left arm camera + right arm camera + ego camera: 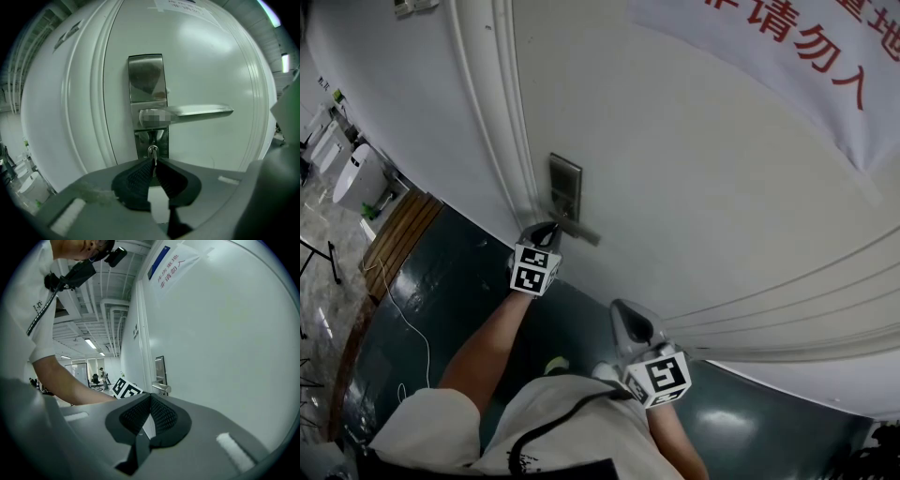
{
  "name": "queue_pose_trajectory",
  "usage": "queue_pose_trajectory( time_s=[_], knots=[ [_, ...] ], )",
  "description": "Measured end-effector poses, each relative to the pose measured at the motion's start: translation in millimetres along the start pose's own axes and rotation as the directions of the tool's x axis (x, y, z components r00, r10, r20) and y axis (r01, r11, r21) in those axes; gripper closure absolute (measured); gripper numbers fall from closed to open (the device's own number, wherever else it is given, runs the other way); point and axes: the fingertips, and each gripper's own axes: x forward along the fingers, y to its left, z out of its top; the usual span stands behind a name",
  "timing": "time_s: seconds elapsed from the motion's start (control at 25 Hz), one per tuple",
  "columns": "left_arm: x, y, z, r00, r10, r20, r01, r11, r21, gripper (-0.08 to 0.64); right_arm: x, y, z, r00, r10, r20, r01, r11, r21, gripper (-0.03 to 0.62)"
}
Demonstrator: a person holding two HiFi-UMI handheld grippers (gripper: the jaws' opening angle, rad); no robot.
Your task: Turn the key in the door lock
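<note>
A steel lock plate (pixel 565 190) with a lever handle (pixel 578 229) sits on the white door (pixel 694 178). In the left gripper view a small key (pixel 153 151) stands in the keyhole under the handle (pixel 199 111), at the foot of the lock plate (pixel 146 84). My left gripper (pixel 153 161) is shut on the key's head; it is also in the head view (pixel 547 232), right below the lever. My right gripper (pixel 632 322) hangs lower right, off the door, its pads shut on nothing (pixel 150 397). It sees the lock plate (pixel 160 367) side on.
A white sign with red characters (pixel 825 47) hangs on the door's upper right. The door frame mouldings (pixel 492 122) run left of the lock. Dark floor (pixel 459 281), a wooden strip (pixel 398 234), a thin cable (pixel 411 328) and white appliances (pixel 356 173) lie to the left.
</note>
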Motion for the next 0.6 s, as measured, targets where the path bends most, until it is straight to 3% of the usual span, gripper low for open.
queue_pose_trajectory(
  time_s=[0.24,0.6],
  knots=[
    [-0.5,0.1,2.1,1.0,-0.025,0.0,0.025,0.999,-0.044,0.532,-1.6,0.3,-1.3,1.0,-0.003,0.001,0.002,1.0,0.002,0.583],
    [-0.4,1.1,0.3,0.995,-0.103,-0.004,0.1,0.975,-0.198,0.533,-2.2,1.4,-2.3,1.0,-0.003,-0.002,0.003,1.0,0.0,0.583]
  ],
)
